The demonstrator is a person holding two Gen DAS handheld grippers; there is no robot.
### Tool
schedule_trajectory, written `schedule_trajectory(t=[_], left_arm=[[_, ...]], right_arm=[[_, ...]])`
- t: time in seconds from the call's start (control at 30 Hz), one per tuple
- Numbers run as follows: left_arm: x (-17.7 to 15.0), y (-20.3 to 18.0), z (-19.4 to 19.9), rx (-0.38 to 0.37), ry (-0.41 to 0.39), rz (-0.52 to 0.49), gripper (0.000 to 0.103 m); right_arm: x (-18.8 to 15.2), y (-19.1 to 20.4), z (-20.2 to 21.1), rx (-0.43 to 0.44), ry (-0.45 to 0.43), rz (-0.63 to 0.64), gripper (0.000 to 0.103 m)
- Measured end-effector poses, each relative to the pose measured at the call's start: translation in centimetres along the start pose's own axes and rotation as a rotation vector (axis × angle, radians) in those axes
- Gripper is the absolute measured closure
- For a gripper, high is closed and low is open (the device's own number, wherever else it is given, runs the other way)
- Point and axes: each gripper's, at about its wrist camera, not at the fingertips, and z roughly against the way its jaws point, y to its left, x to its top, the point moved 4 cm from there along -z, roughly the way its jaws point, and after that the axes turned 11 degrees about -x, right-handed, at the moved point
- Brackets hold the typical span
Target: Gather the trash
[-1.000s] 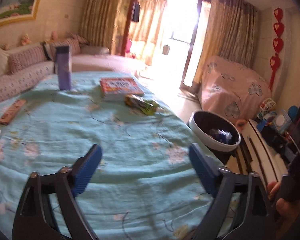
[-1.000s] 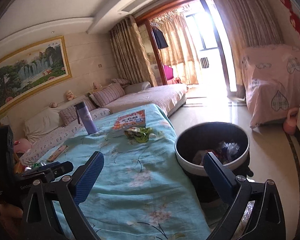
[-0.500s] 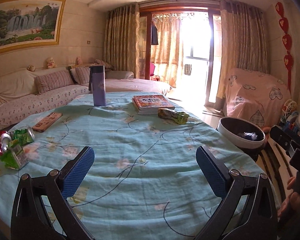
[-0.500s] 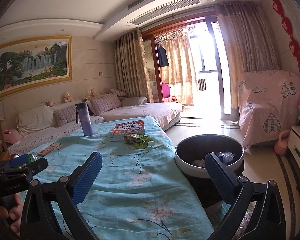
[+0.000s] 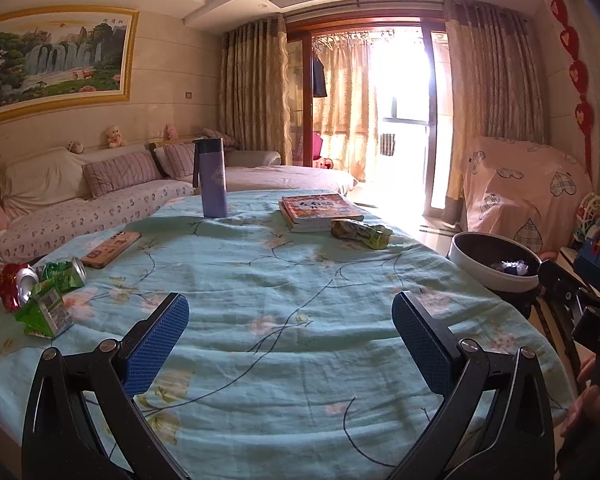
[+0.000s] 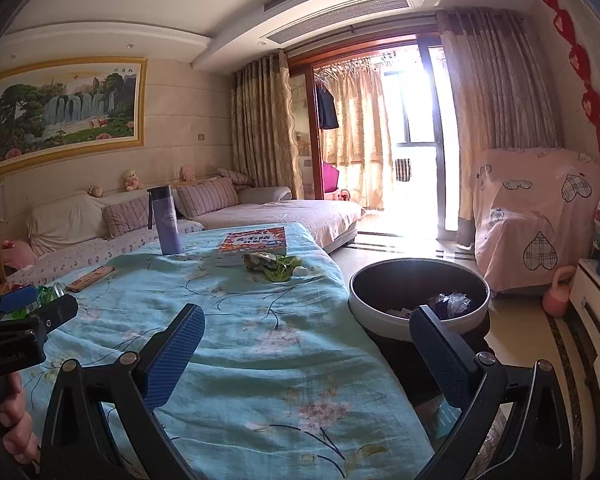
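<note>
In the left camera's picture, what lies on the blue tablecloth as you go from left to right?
Red can → green carton → phone → purple bottle → stack of books → green snack wrapper; past the table's right edge stands the trash bin.

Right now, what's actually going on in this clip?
A person holds a gripper in each hand over a table with a light blue floral tablecloth, collecting trash. The left gripper and right gripper are both open and empty. Still on the cloth: a crumpled green and yellow snack wrapper, crushed red and green drink cans and a flattened green carton. The round white-rimmed trash bin beside the table already holds some wrappers.
</note>
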Motion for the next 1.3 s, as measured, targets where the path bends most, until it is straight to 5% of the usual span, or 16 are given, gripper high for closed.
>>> schedule_trajectory(t=[1.3], left_arm=[[0.07, -0.22, 0.83, 0.026, -0.01, -0.027, 0.0]], right_arm=[[-0.02, 0.48, 0.42, 0.038, 0.004, -0.012, 0.0]])
